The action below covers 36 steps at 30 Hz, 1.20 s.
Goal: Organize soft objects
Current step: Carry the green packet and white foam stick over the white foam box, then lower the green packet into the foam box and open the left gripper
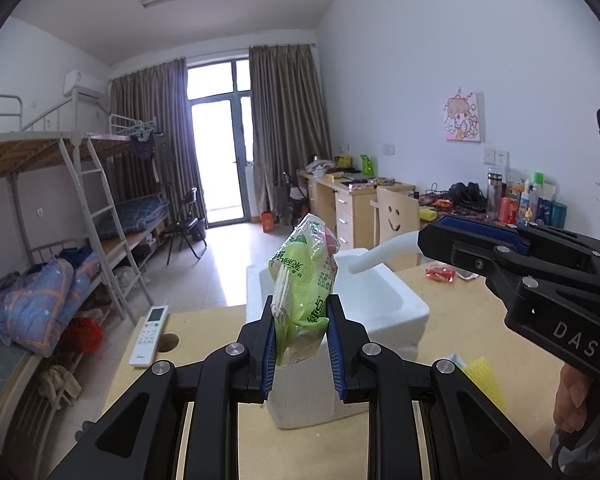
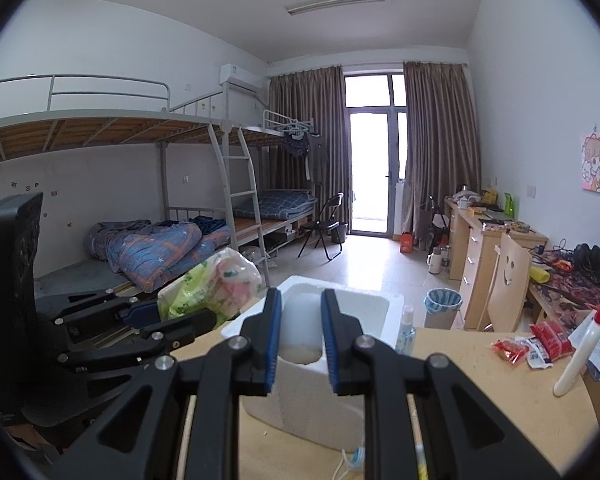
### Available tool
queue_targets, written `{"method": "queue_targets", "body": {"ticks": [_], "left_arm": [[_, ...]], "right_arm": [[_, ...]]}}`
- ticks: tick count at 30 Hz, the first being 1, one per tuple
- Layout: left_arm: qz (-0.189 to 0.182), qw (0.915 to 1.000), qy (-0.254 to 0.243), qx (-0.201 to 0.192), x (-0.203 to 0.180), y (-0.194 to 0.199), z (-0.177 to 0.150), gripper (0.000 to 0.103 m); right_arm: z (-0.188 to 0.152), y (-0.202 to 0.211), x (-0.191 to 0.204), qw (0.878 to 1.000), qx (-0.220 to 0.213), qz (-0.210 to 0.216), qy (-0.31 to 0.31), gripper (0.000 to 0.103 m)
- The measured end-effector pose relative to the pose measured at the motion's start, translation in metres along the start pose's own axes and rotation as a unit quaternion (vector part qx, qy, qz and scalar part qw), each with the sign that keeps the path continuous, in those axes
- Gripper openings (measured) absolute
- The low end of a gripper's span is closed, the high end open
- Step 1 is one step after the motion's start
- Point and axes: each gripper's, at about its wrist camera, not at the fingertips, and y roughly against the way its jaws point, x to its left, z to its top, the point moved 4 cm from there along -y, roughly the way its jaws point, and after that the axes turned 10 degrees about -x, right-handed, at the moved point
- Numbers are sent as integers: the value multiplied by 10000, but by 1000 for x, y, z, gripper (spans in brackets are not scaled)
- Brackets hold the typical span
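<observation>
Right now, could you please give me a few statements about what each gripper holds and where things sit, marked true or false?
1. The left gripper holds a green packet. True.
2. The right gripper has nothing in it. False: its jaws pinch a white foam piece.
3. The remote control lies on the table. True.
4. The foam box sits on the floor. False: it rests on the table.

Glossy plastic packet point(image 1: 300, 280), matt white foam box point(image 1: 396, 312), pale wood table point(image 1: 480, 320).
</observation>
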Motion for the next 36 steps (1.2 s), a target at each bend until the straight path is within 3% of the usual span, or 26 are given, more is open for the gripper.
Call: {"method": "queue_targets", "body": {"ticks": [9, 23, 36], "left_arm": [[60, 10000, -14, -20, 4, -26, 14, 24], [148, 9992, -13, 380, 12, -75, 8, 24], [-297, 9973, 28, 673, -14, -103, 3, 23]], "right_arm": [[6, -26, -8, 10000, 91, 7, 28, 23], [-6, -61, -16, 9994, 325, -57, 138, 24], [-1, -40, -40, 9975, 327, -592, 179, 23]]}}
